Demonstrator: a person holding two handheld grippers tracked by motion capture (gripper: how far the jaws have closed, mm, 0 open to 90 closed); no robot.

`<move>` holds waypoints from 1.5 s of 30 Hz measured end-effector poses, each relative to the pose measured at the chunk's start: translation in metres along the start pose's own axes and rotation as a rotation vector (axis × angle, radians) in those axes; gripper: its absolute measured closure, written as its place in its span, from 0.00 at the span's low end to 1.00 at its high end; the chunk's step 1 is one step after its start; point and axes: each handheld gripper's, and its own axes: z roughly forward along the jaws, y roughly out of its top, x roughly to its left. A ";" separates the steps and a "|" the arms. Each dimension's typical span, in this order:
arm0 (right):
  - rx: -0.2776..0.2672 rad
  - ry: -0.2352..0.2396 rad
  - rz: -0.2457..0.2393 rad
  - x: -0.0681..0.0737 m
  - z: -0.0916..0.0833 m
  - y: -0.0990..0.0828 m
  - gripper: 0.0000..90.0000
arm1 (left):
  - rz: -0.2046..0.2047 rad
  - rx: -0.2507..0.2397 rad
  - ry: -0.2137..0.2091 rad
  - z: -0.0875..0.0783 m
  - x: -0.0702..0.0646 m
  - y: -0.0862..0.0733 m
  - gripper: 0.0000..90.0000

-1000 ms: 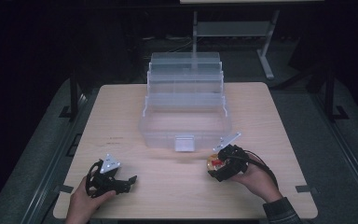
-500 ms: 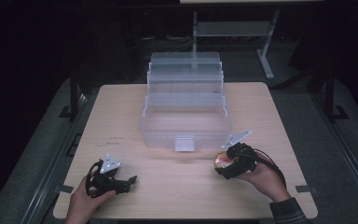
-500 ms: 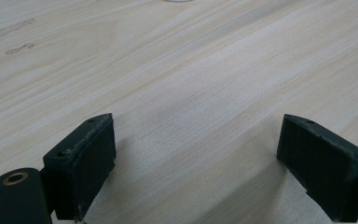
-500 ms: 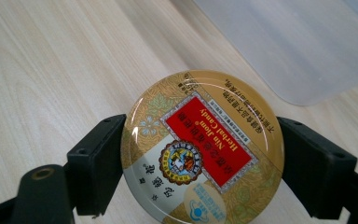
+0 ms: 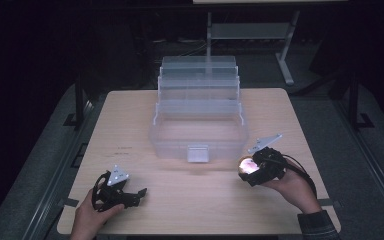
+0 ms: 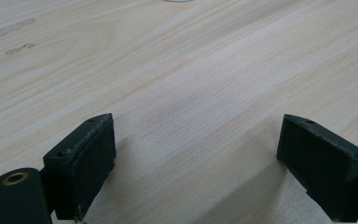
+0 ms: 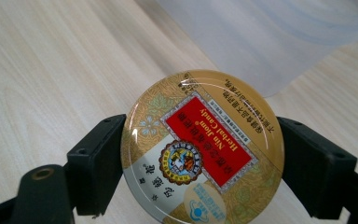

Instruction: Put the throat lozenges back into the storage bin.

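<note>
Tin (image 7: 203, 149) sat clamped edgewise between the right hand-held gripper's (image 5: 252, 167) jaws, lid facing the camera, held above the tabletop (image 5: 130, 125) just before the open box (image 5: 198, 135), probably for stowing. Left hand-held gripper (image 6: 196, 154) rested released, grasping nothing

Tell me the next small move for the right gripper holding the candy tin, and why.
Probably carry the round herbal candy tin up and over the front wall of the clear tiered organiser box. The right gripper has its jaws shut on the tin's sides, off the table, just right of the box's front corner. The left gripper rests open, holding nothing.
</note>
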 end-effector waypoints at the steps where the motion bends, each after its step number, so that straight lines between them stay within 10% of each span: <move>1: -0.002 -0.003 0.002 -0.001 -0.002 0.000 0.22 | 0.000 0.000 0.000 0.000 0.000 0.000 0.12; 45: -0.039 -0.051 0.043 -0.049 -0.034 0.051 0.22 | 0.000 0.000 0.000 0.000 0.000 0.000 0.12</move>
